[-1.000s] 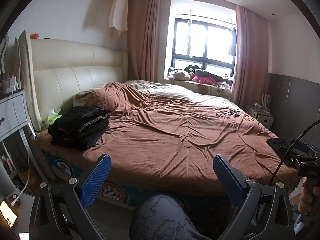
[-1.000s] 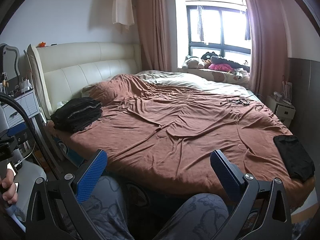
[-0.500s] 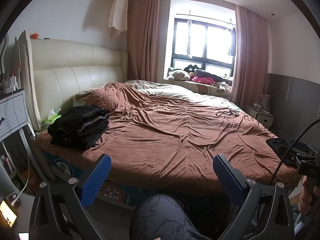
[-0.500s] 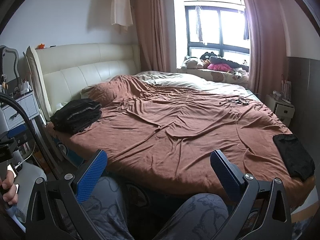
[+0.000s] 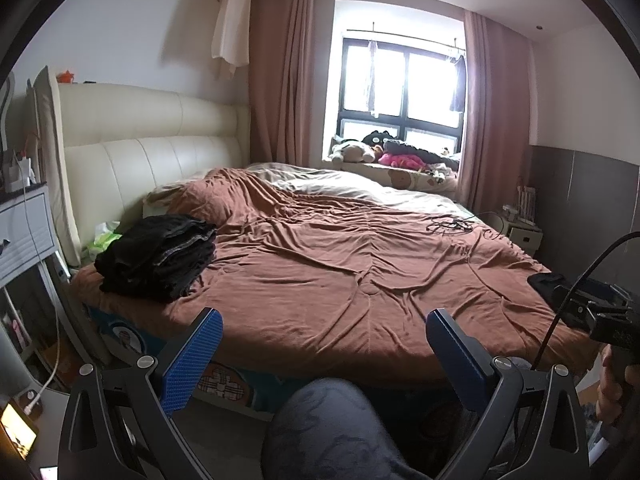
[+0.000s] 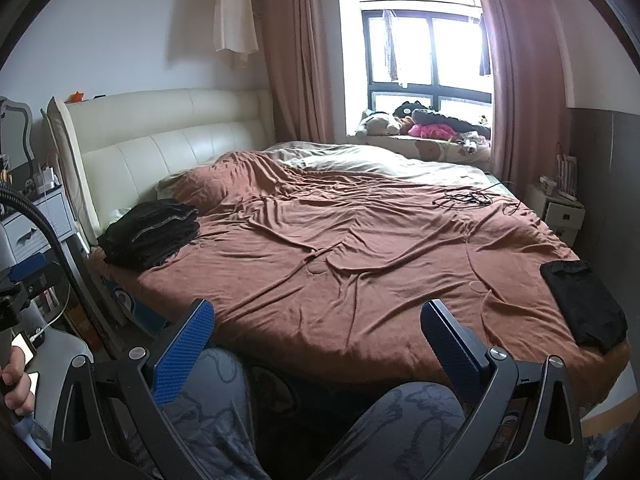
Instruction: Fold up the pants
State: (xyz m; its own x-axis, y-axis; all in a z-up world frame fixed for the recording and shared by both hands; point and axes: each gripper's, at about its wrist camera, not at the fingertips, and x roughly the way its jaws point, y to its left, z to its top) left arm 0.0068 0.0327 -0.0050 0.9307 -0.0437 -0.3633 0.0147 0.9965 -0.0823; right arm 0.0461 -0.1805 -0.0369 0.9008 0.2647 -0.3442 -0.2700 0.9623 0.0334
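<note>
A pile of dark pants lies on the near left corner of the bed, also in the right wrist view. One folded black garment lies flat at the bed's near right edge; in the left wrist view the other gripper partly hides it. My left gripper is open and empty, held below the bed's front edge. My right gripper is open and empty, also in front of the bed above the person's knees.
The bed has a wrinkled brown cover and a cream headboard. A tangle of black cable lies at the far right. A white nightstand stands at the left, another at the right. The person's knees are below.
Both views shift only slightly; the right wrist view drifts a little. Nothing on the bed has moved and both grippers stay open.
</note>
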